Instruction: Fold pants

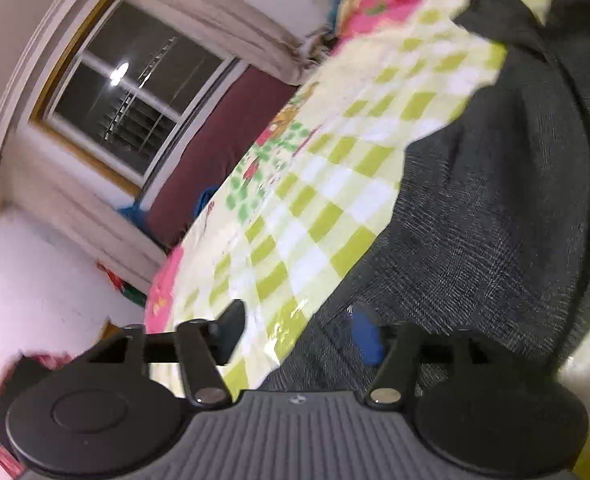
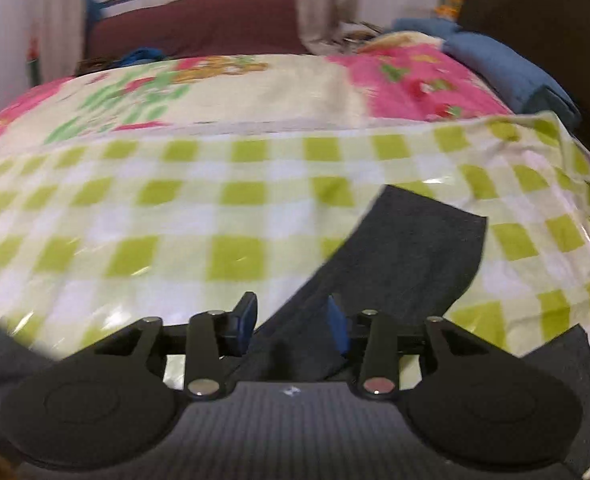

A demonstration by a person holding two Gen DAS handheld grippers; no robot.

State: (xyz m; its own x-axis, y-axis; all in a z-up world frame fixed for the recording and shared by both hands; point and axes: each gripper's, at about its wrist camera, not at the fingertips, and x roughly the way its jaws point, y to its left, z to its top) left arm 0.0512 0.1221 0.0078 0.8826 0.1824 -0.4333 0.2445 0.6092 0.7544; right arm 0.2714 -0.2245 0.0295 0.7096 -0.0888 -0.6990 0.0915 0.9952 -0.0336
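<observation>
The dark grey pants (image 1: 495,220) lie spread over the right side of a green-and-white checked sheet (image 1: 335,184) in the left wrist view. My left gripper (image 1: 299,334) stands open and wide over the pants' near edge, its blue right pad (image 1: 369,336) above the cloth and nothing pinched. In the right wrist view a pant leg (image 2: 407,248) runs away to its hem on the checked sheet (image 2: 175,220). My right gripper (image 2: 292,324) is open. The leg's near part passes loosely between its blue pads (image 2: 337,328), which do not press on it.
The sheet covers a bed with a pink flowered blanket (image 2: 415,76) behind it. A folded blue blanket (image 2: 511,76) lies at the far right beside a dark board (image 2: 543,20). A maroon cushion (image 2: 199,28), a window (image 1: 127,92) and curtains stand beyond the bed.
</observation>
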